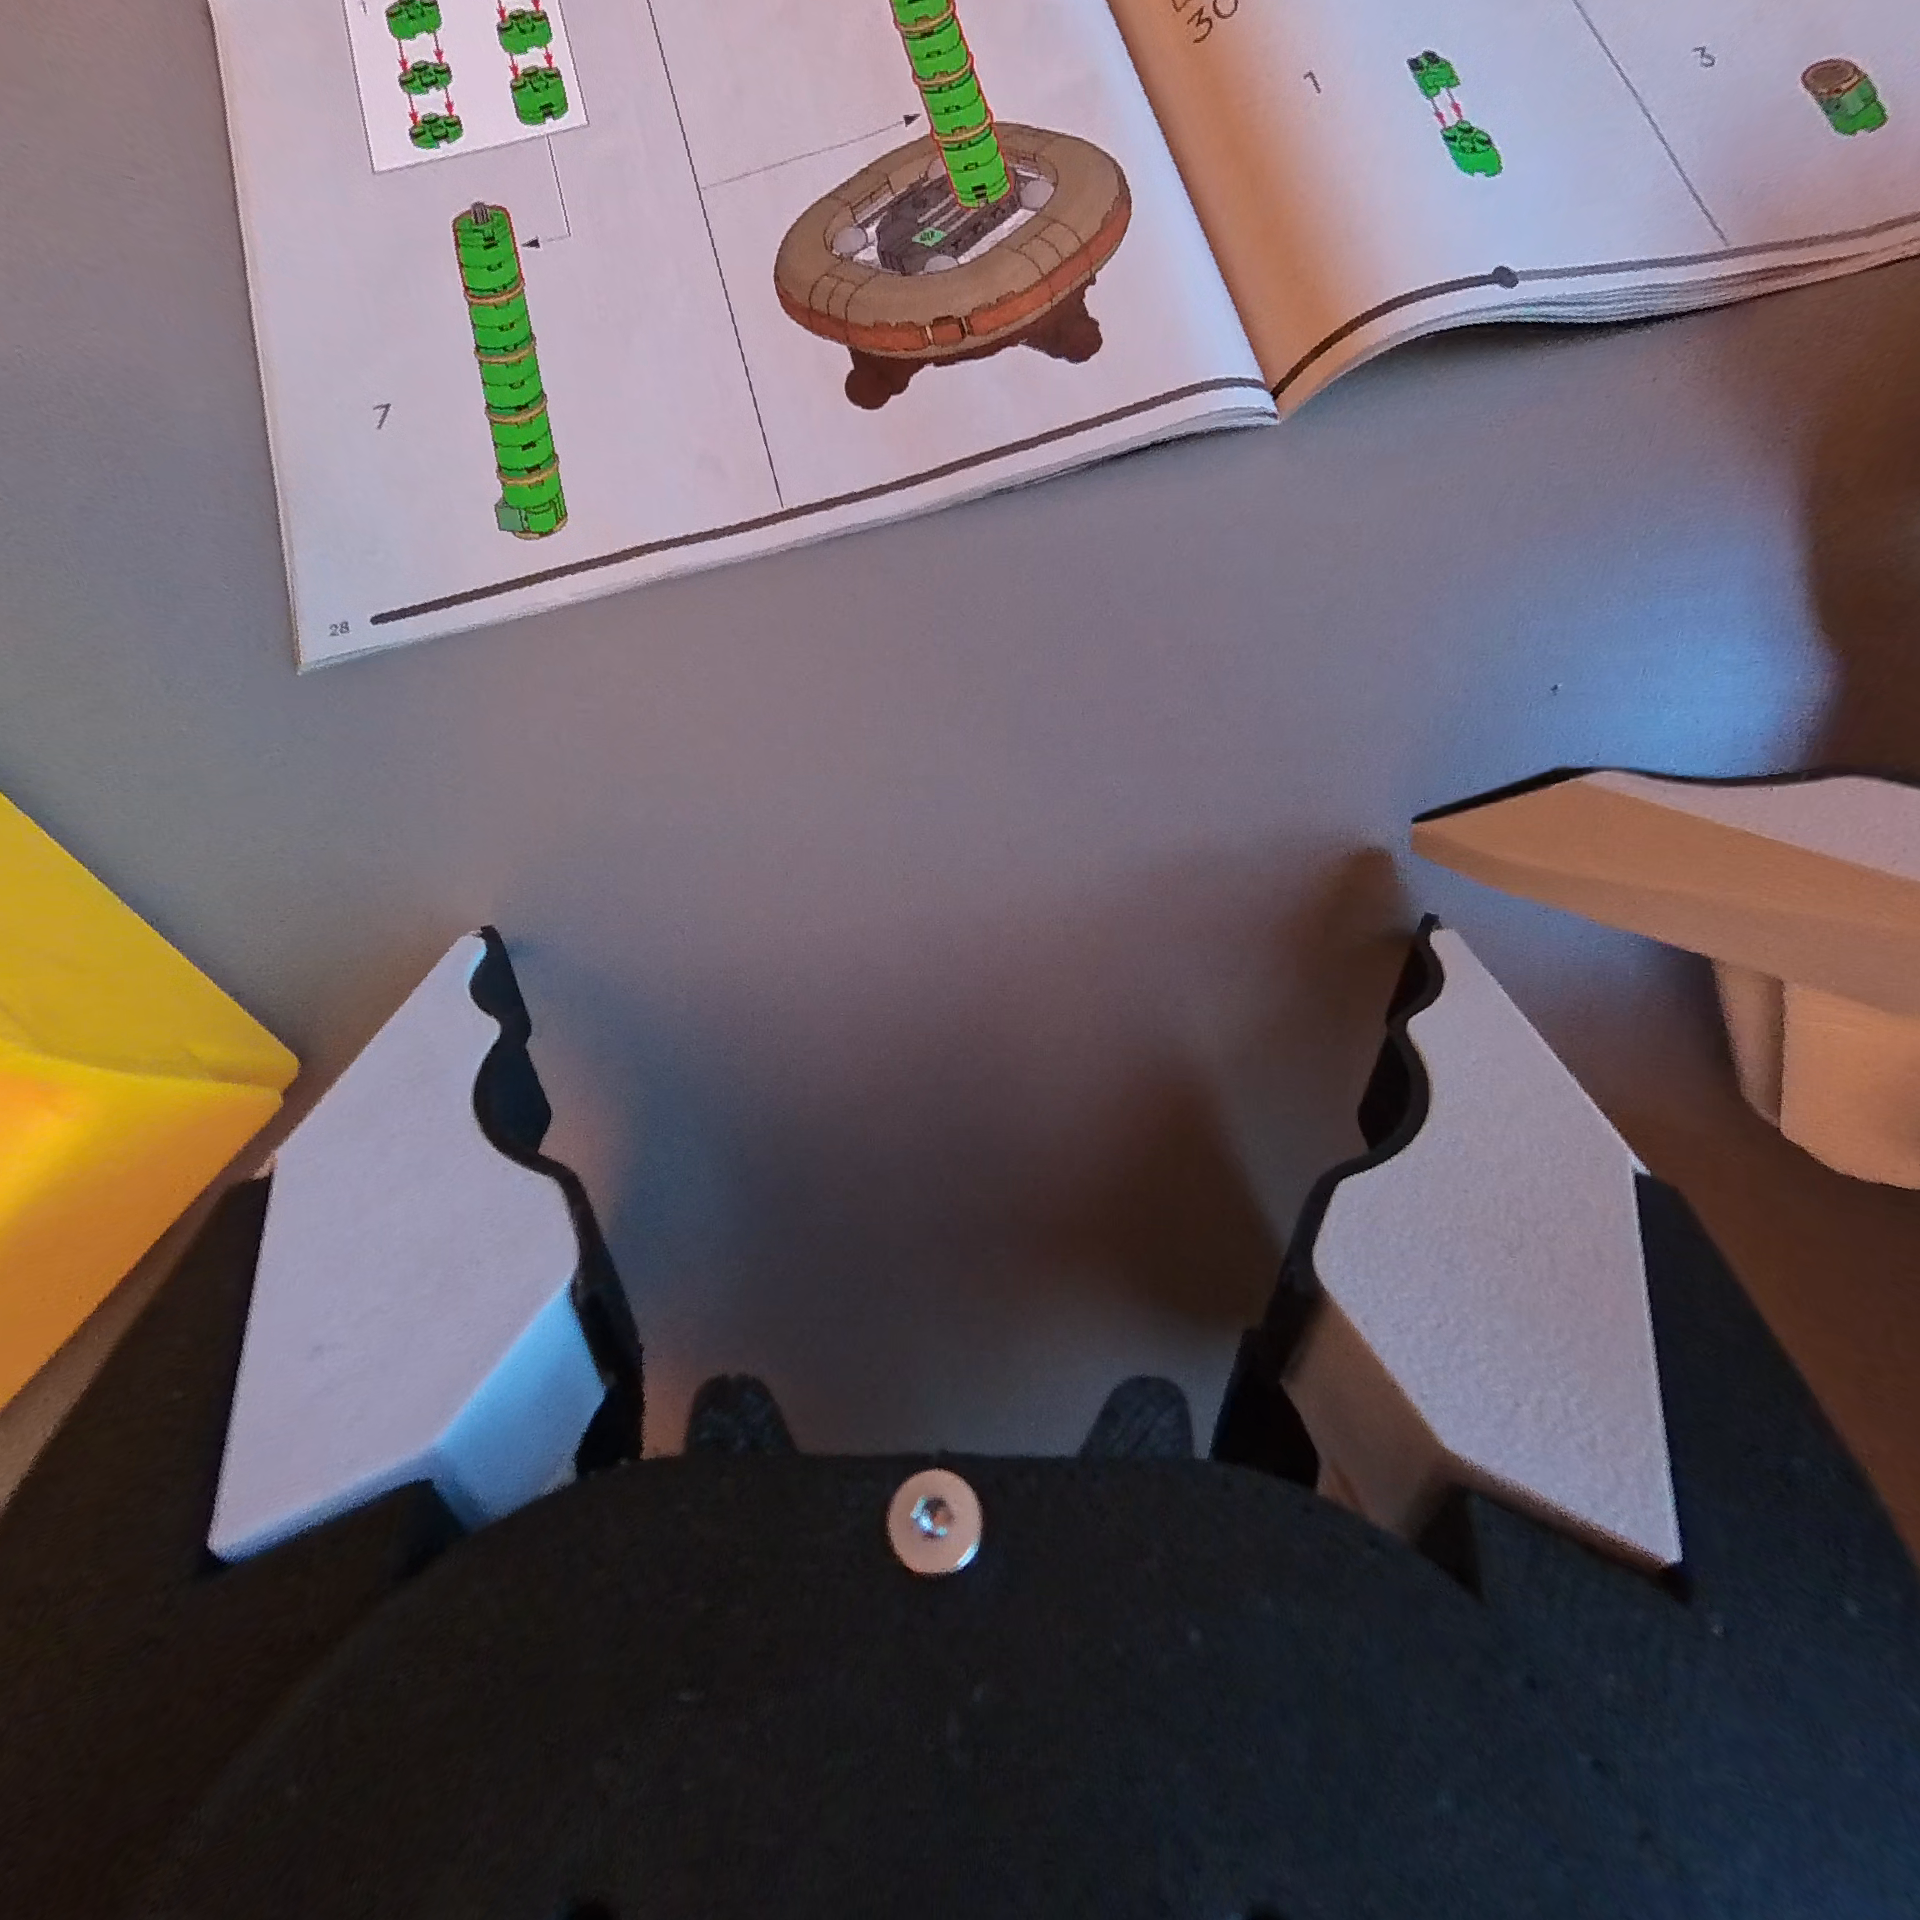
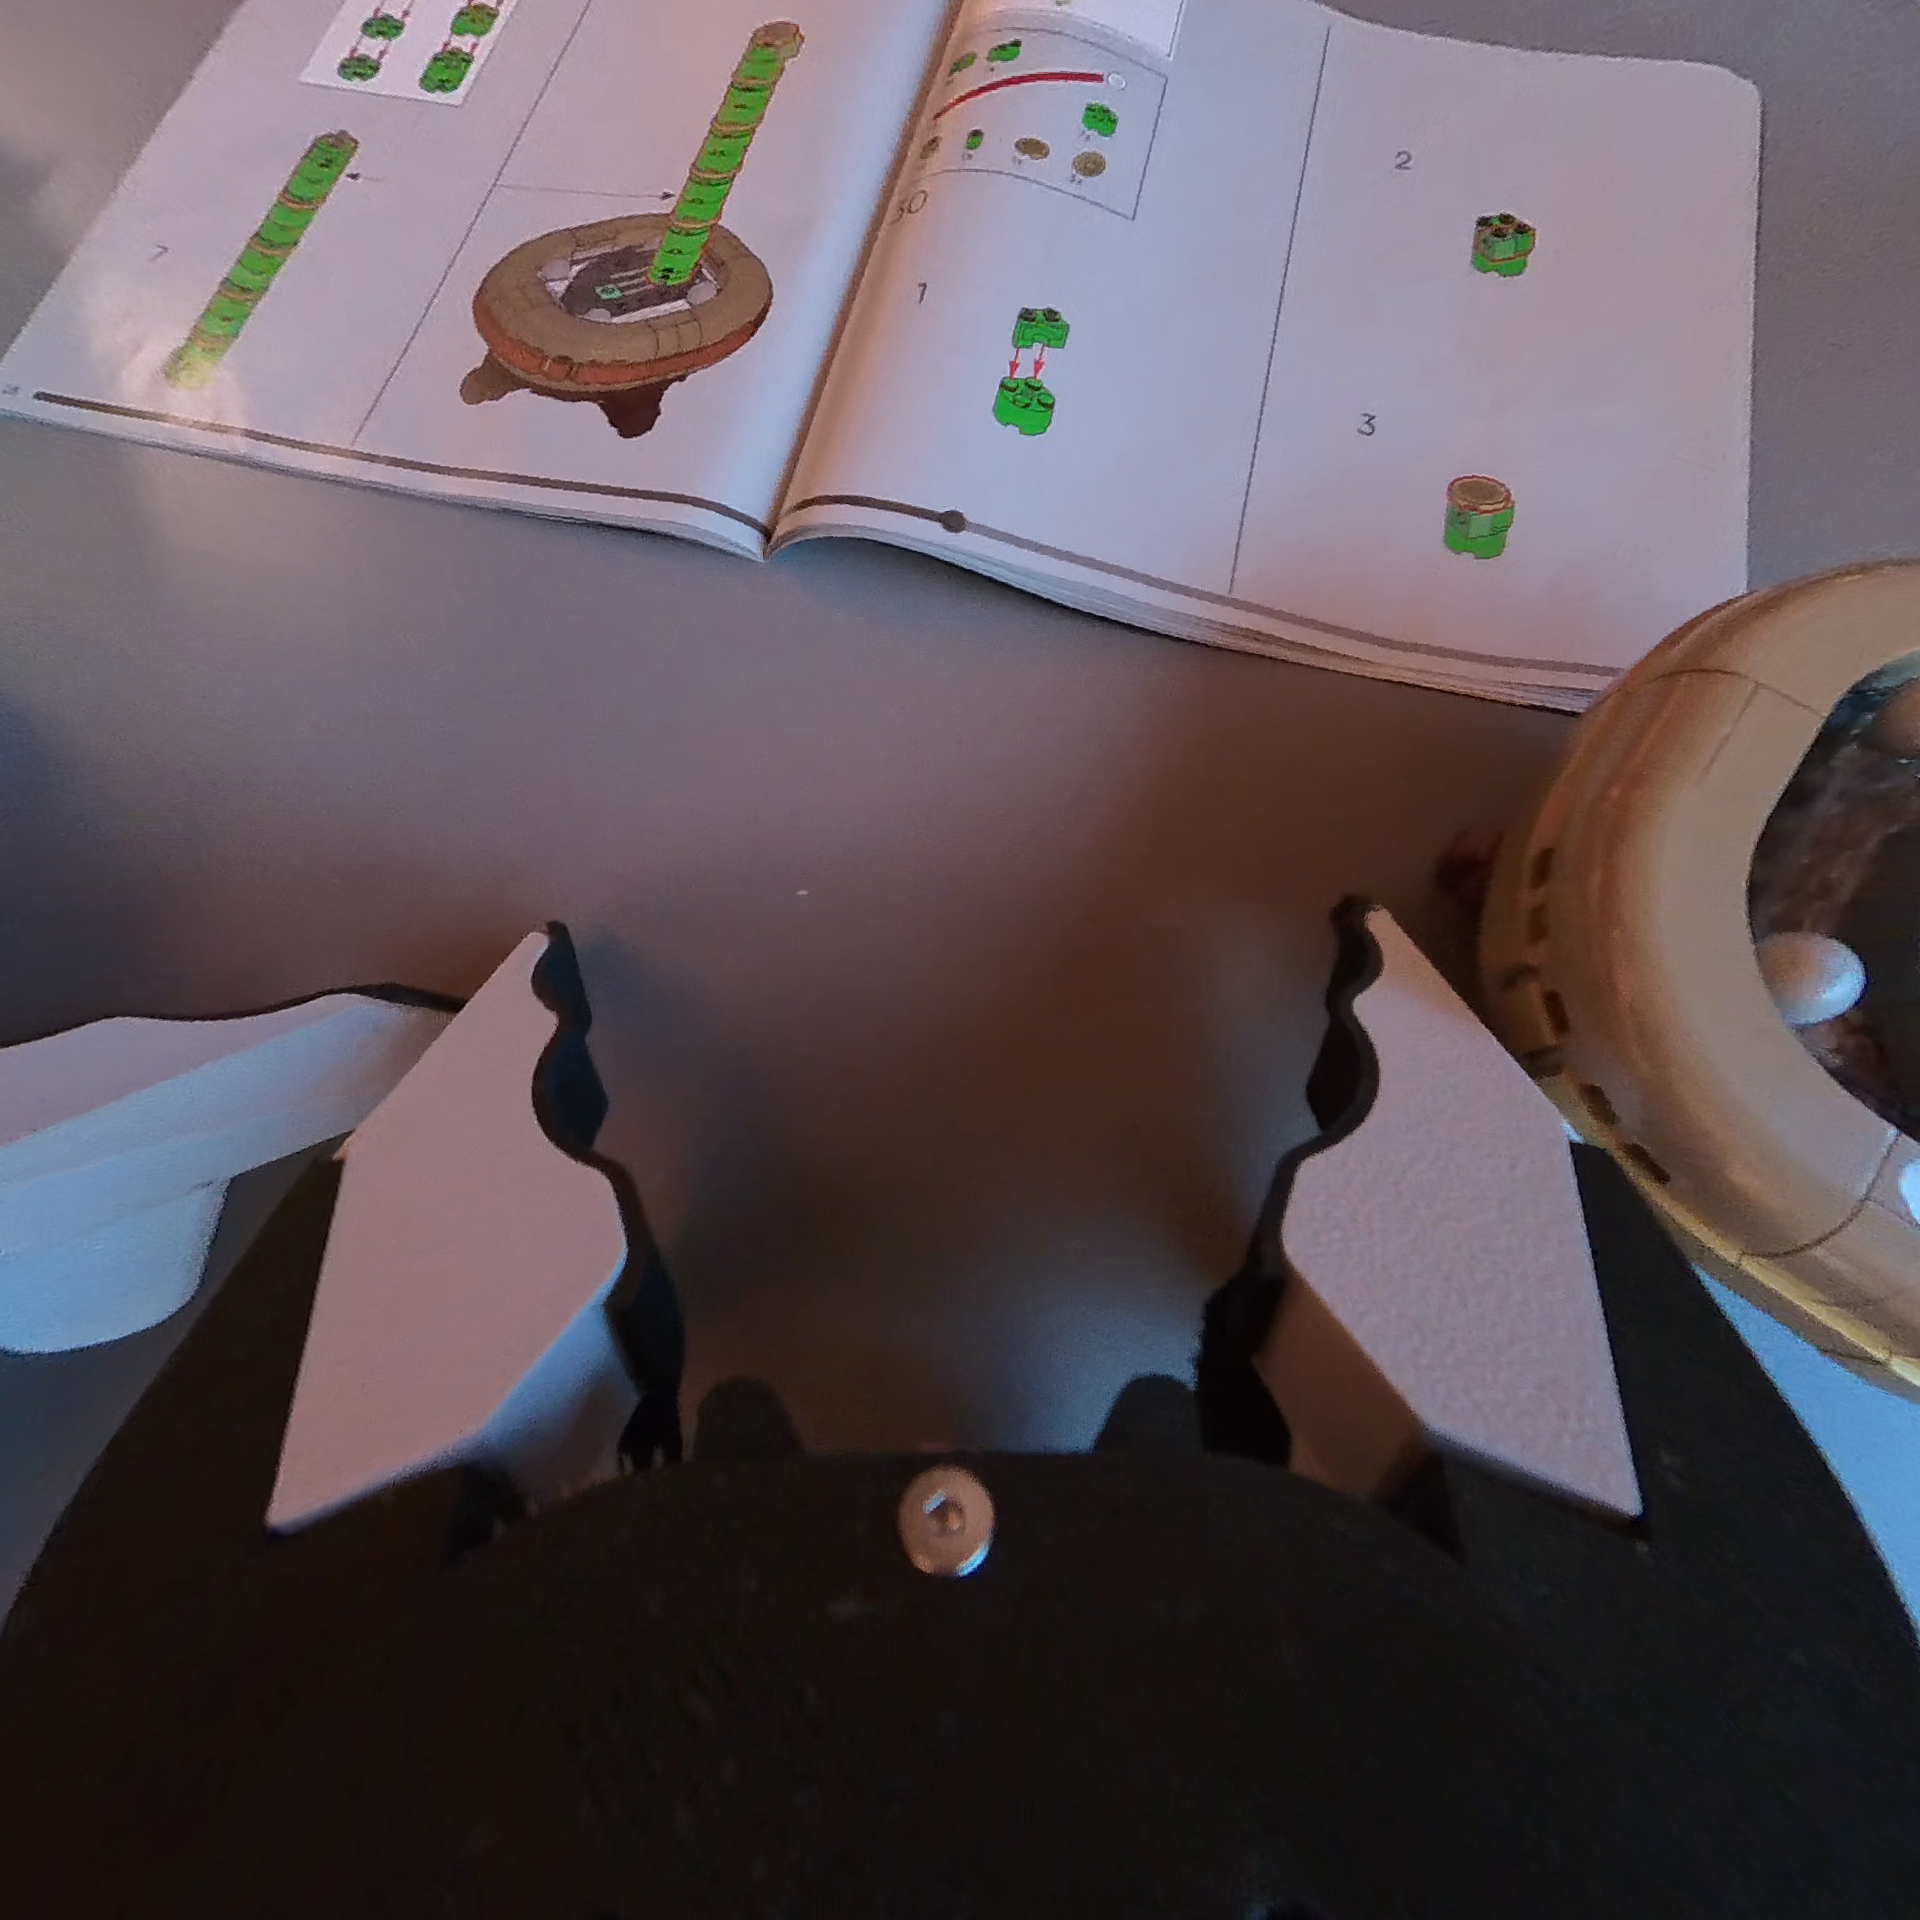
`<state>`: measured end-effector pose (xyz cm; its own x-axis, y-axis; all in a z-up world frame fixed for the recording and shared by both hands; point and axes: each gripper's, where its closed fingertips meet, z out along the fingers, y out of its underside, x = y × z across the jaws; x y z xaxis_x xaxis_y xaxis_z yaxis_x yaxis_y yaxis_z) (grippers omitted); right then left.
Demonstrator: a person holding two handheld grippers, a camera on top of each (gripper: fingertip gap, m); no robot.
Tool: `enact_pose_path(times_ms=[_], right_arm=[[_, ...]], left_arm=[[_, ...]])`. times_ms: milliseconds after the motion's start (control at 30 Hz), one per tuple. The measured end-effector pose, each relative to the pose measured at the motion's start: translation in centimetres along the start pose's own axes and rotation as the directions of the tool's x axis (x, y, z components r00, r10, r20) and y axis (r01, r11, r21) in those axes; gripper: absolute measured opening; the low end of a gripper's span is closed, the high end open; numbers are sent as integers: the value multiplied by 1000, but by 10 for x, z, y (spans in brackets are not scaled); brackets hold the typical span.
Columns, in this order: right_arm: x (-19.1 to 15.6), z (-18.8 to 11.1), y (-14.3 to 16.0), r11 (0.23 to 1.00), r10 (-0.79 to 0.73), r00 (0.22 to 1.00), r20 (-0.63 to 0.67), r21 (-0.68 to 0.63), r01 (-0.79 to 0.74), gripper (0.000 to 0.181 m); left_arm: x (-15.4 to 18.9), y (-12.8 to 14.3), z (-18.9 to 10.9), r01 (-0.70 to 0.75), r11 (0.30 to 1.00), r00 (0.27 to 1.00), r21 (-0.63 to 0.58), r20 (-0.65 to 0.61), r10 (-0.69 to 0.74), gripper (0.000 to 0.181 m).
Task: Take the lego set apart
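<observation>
The lego set's tan, round pot base [image 2: 1662, 997] with a dark inside stands at the right edge of the right wrist view, just right of my right gripper [image 2: 956, 935]. That gripper is open and empty over the grey table. My left gripper [image 1: 961, 935] is also open and empty over bare table. The right gripper's finger [image 1: 1704, 883] shows at the right edge of the left wrist view. The left gripper's finger [image 2: 187, 1143] shows at the left edge of the right wrist view. The pot base is not in the left wrist view.
An open instruction booklet [image 1: 727, 312] lies on the table beyond both grippers; it also shows in the right wrist view [image 2: 935, 312]. A yellow container [image 1: 94, 1091] sits at the left edge of the left wrist view. The grey table [image 1: 987, 675] lies between grippers and booklet.
</observation>
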<state>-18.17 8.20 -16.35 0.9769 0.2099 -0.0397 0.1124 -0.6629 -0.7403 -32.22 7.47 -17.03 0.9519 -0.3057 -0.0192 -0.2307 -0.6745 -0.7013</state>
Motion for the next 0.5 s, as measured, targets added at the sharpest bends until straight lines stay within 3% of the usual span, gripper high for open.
enact_pose_path(times_ms=[167,500], right_arm=[[11,-3,3,999,40,995,-93,1,-40,129],[12,-7,6,999,47,994,-100,0,-47,129]], left_arm=[[0,1,-1,11,1000,1000,0,10,-11,158],[0,1,-1,11,1000,1000,-1,9,-11,158]])
